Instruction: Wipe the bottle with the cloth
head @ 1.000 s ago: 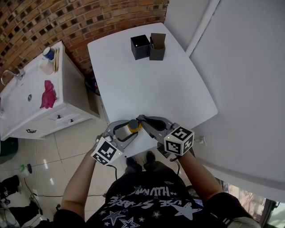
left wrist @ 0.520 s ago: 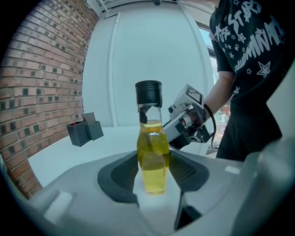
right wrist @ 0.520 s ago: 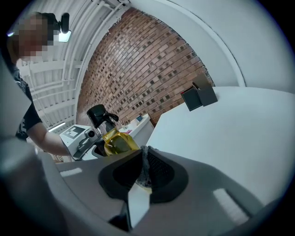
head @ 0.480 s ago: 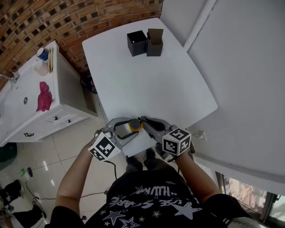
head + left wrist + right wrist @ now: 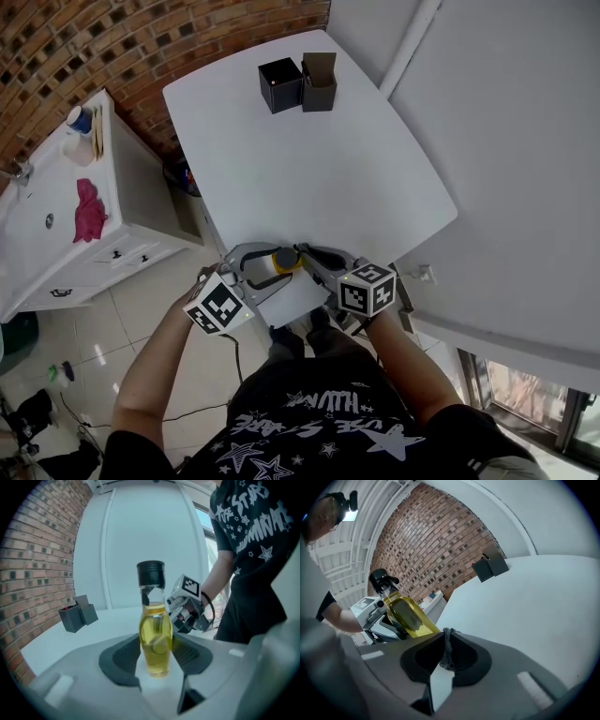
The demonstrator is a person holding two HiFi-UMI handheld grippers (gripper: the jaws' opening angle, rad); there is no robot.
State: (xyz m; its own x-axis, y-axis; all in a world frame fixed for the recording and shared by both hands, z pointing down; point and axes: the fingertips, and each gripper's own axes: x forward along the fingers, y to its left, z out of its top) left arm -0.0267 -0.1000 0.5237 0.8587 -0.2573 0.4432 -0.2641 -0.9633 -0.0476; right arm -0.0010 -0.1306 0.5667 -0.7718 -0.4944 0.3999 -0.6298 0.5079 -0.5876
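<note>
A clear bottle [image 5: 156, 637] of yellow liquid with a black cap stands upright between the jaws of my left gripper [image 5: 157, 645], which is shut on its lower body. Seen from the head, the bottle [image 5: 282, 260] is over the near edge of the white table [image 5: 309, 169], with the left gripper [image 5: 265, 269] on its left and the right gripper [image 5: 312, 257] close on its right. My right gripper [image 5: 446, 635] is shut on a thin strip of dark grey cloth [image 5: 447, 649]. The cloth's tip lies right beside the bottle [image 5: 408, 615]; whether they touch I cannot tell.
Two black boxes [image 5: 280, 84] stand side by side at the table's far end. A white cabinet [image 5: 56, 234] with a sink and a pink rag [image 5: 87, 208] stands to the left, beyond a strip of tiled floor. A white panel [image 5: 525, 141] runs along the right.
The right gripper has sunk a little beside the bottle and rolled slightly. The left gripper and bottle stay at the table's near edge.
</note>
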